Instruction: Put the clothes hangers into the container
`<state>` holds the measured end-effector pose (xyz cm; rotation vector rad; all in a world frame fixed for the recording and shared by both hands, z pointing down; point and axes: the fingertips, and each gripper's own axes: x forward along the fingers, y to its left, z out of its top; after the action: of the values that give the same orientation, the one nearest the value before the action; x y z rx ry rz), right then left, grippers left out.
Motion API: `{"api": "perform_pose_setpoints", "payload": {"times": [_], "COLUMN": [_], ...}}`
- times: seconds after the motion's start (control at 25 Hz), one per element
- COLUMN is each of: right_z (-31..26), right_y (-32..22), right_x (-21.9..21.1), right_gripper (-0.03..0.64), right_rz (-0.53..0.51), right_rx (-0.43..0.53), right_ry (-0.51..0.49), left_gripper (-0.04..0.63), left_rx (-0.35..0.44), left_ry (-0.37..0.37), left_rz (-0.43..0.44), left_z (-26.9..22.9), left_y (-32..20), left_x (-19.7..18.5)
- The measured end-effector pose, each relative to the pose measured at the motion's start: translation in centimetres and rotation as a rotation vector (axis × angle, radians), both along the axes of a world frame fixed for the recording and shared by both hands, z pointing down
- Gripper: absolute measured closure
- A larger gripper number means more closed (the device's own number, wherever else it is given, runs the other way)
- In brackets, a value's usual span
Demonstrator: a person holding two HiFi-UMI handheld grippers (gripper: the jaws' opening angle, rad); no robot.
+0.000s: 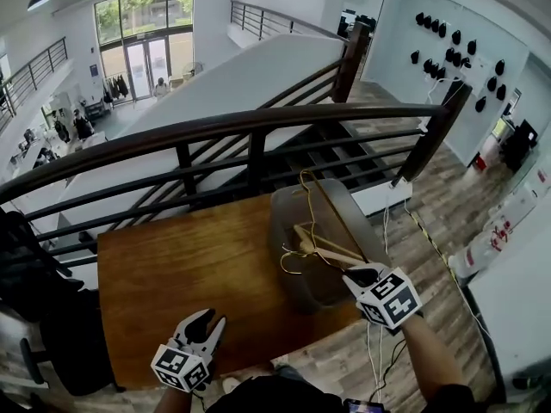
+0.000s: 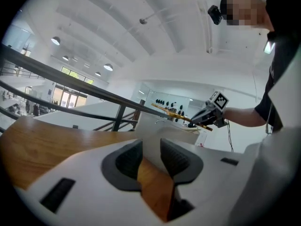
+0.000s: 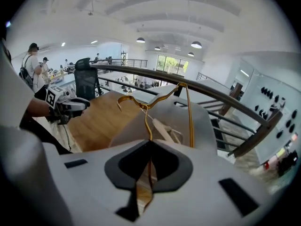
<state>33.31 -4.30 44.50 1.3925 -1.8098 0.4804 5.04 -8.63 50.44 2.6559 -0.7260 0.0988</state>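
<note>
**Holding a gold wire hanger at the container's mouth**

The right gripper [image 1: 362, 275] is clenched on a gold hanger [image 1: 327, 213]; its own view shows the jaws pinched together on the thin wire, with the hook curling toward 10 o'clock. The hanger stands tilted over the open top of the grey container [image 1: 288, 231], which sits on the wooden table [image 1: 172, 265] at the table's 3 o'clock end. In the head view the right gripper meets the container at its 5 o'clock rim. Wooden hangers [image 1: 323, 249] lie inside the container, perhaps two, though the cloudy wall blurs the count. The left gripper [image 1: 207, 321] is over the table's 6 o'clock edge, well apart from the container. It is released, its jaws parted and only bare tabletop between them. A dark railing [image 1: 258, 132] runs along the table's 12 o'clock side.
</note>
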Motion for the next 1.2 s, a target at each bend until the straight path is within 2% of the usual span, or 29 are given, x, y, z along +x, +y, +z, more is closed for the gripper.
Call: {"api": "perform_pose_setpoints", "payload": {"times": [0.2,0.48,0.72,0.92,1.2], "right_z": [1.4,2.3,2.8,3.1,4.6], "right_y": [1.5,1.7,-0.4,-1.5,-3.0], "right_x": [2.2,3.4,4.5,5.1,5.4], "right_gripper": [0.607,0.606,0.601,0.597,0.58], "right_rz": [0.006,0.006,0.041,0.029,0.02], "right_rx": [-0.135,-0.289,-0.337,-0.394,-0.419], "right_ry": [0.014,-0.068,-0.093,-0.101,-0.015], "left_gripper": [0.471,0.471,0.471,0.471,0.471], "left_rx": [-0.007,-0.022,-0.031,-0.032,-0.032], "left_ry": [0.002,0.001,0.003,0.003,0.006], "left_rz": [0.014,-0.008,-0.038,-0.058,-0.08], "left_z": [0.1,0.6,0.9,0.9,0.5], "left_y": [0.4,0.2,0.0,-0.3,-0.6], "left_x": [1.3,1.1,0.6,0.5,0.1]}}
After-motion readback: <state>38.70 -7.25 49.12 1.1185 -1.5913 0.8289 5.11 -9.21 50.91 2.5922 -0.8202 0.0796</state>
